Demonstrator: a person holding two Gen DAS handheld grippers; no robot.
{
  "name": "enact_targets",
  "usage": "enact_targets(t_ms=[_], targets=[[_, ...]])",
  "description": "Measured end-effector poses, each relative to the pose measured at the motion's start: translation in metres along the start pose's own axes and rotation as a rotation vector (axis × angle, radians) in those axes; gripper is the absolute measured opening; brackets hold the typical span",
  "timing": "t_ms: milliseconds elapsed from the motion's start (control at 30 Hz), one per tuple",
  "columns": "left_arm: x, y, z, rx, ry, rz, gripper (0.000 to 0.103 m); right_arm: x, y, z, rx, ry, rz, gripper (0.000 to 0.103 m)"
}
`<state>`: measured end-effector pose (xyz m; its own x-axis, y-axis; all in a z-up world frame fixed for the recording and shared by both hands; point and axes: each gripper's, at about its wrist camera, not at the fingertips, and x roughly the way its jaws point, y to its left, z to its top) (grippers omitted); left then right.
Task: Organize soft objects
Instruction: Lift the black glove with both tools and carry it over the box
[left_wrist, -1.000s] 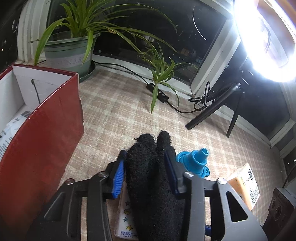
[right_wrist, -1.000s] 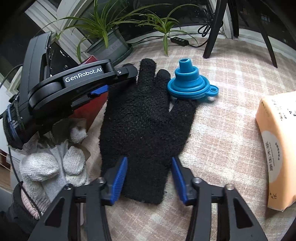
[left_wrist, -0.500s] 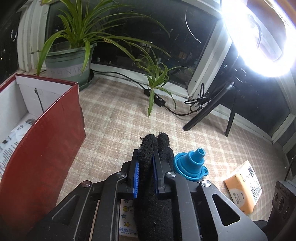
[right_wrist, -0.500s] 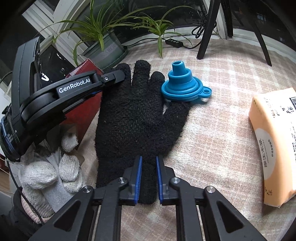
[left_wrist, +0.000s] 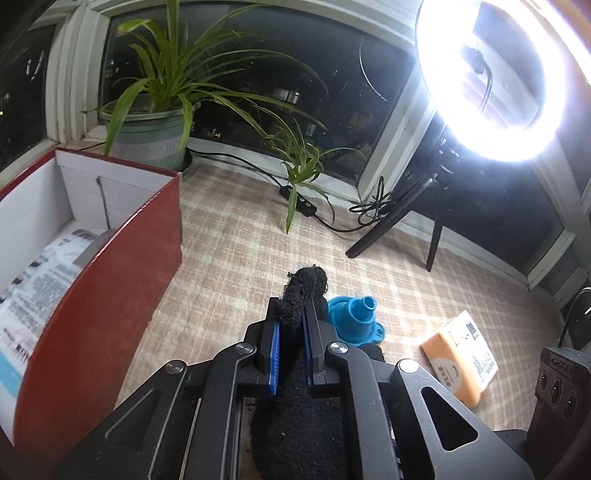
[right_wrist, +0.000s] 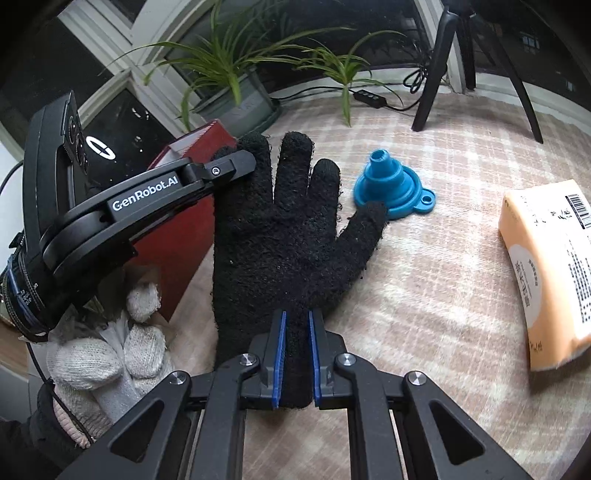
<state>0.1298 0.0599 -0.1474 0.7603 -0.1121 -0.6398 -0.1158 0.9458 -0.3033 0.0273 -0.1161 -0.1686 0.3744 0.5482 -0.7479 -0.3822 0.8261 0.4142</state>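
Both tools (left_wrist: 291, 325) (right_wrist: 295, 332) clamp black glove (right_wrist: 280, 229), seemingly lifted.

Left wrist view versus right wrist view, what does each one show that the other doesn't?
Only the left wrist view shows the lit ring light and the red box's white inside with a printed packet.

Only the right wrist view shows the black glove spread flat, the person's white-gloved hand, and the left tongs from outside, pinching the glove's fingers.

Both show the glove, blue funnel, orange packet, potted plant and checked cloth. The right tongs clamp the cuff.
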Motion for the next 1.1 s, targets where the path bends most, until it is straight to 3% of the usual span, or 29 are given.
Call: enact_targets(t_ms=[400,667,1100], targets=[[-0.044,0.000,-0.011,-0.018,-0.022,-0.042,0.008,-0.024,0.015,-0.017,-0.019,-0.020,0.005,0.010],[-0.080,-0.002,-0.003,-0.028,-0.081,-0.072,0.008,-0.047,0.039,-0.009,-0.067,-0.069,0.019,0.010],[-0.161,0.043,0.018,-0.104,-0.220,-0.051,0.008,-0.051,0.131,0.021,-0.251,-0.114,0.117,0.010]])
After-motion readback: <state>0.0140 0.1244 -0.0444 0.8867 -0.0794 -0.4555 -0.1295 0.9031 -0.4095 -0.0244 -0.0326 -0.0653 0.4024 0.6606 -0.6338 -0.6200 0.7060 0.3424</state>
